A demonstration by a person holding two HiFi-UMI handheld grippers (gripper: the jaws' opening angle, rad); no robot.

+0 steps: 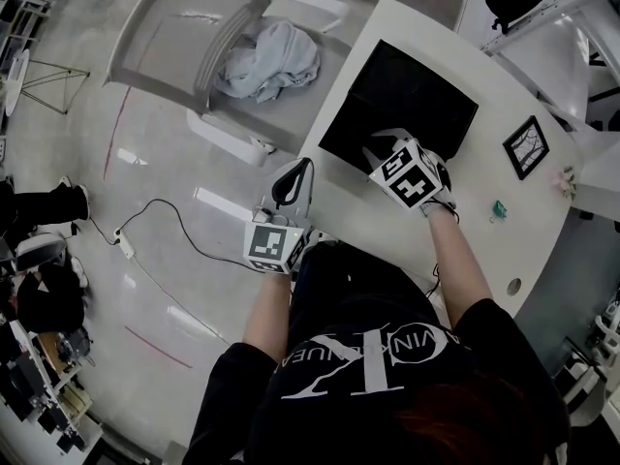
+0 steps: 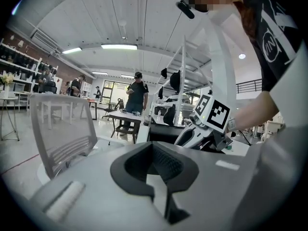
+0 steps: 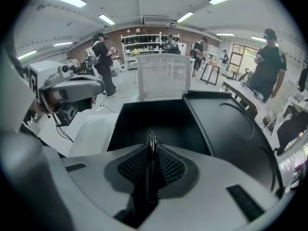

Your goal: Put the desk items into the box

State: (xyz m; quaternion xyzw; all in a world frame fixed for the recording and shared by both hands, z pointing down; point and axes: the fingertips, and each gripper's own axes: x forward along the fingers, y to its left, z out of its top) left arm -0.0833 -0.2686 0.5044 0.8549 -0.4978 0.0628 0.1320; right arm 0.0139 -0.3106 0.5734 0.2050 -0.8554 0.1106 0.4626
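The white tabletop [image 1: 484, 177] carries an open black box [image 1: 402, 100]. My right gripper [image 1: 386, 148] hangs over the box's near rim, its jaws pressed together on nothing. My left gripper [image 1: 291, 184] is off the tabletop's edge, above the floor, spread and empty. I judge I'm between items. Next I'd spread the right gripper and reach for the picture frame [image 1: 526, 146] or the small green thing [image 1: 499, 208], both well apart from the box. Only the head view shows those two; the right gripper view gives me just the box's dark inside.
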